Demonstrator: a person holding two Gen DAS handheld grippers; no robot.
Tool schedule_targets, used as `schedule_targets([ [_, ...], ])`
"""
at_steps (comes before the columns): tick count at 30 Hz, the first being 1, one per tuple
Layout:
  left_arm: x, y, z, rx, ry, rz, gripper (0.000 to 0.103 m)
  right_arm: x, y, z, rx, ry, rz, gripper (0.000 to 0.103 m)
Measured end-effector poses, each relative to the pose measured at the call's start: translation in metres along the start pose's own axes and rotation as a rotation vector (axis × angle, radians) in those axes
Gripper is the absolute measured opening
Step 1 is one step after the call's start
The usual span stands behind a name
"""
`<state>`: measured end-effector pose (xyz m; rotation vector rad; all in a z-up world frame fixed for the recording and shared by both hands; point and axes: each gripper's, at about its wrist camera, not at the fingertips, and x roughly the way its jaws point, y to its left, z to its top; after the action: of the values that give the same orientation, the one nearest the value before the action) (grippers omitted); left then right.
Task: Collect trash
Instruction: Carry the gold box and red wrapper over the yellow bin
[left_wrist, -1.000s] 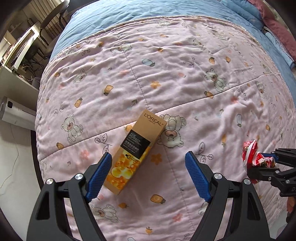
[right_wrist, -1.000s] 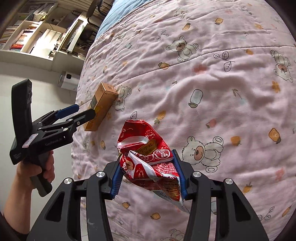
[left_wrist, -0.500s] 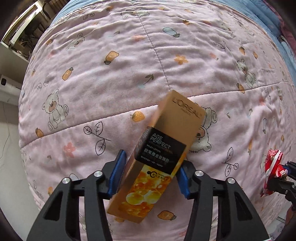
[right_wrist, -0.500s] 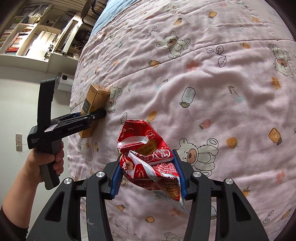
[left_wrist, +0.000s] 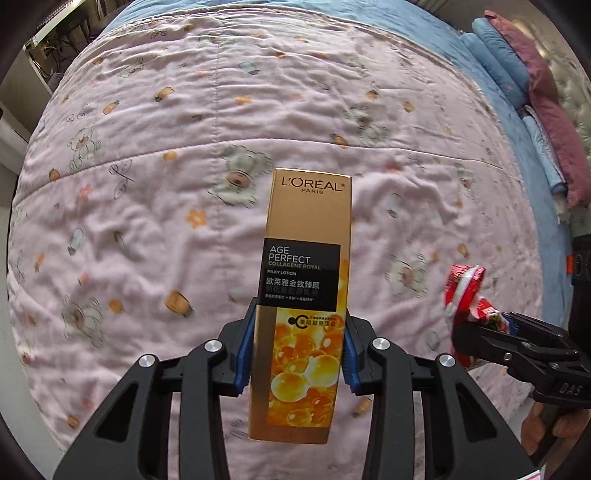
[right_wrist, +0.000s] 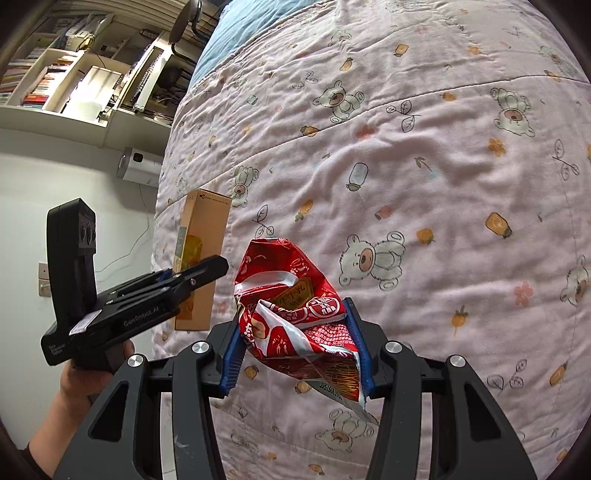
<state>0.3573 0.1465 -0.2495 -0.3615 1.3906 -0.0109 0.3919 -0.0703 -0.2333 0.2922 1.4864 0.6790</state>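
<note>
The left gripper (left_wrist: 298, 354) is clamped on the lower half of a gold lotion box (left_wrist: 306, 295), which stands upright between its blue pads (left_wrist: 244, 356) — lifted clear of the pink quilt (left_wrist: 147, 192) beyond. To its right, the right gripper (right_wrist: 295, 347) is closed around a crumpled red snack wrapper (right_wrist: 291, 314), its torn end hanging below the fingers. Farther off, beyond the quilt, lie a blue sheet (left_wrist: 443, 33) and stacked pillows (left_wrist: 546, 110).

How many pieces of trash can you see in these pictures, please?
2. A gold lotion box is clamped in the left claw, lifted above the pink quilt. A crumpled red snack wrapper is clamped in the right claw. More may lie outside both views.
</note>
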Motion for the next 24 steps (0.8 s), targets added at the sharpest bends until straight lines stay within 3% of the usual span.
schedule_targets([
  [5, -0.022, -0.05, -0.045, 0.039, 0.002, -0.068, 0.038, -0.034, -0.001, -0.045, 0.007, -0.023, -0.024, 0.048],
  [12, -0.05, -0.087, -0.111, 0.053, 0.026, -0.154, 0.038, -0.094, -0.017, -0.123, 0.085, -0.098, -0.039, 0.048],
  [24, -0.07, -0.173, -0.229, 0.269, 0.073, -0.207, 0.038, -0.168, -0.06, -0.274, 0.233, -0.232, -0.049, 0.048],
])
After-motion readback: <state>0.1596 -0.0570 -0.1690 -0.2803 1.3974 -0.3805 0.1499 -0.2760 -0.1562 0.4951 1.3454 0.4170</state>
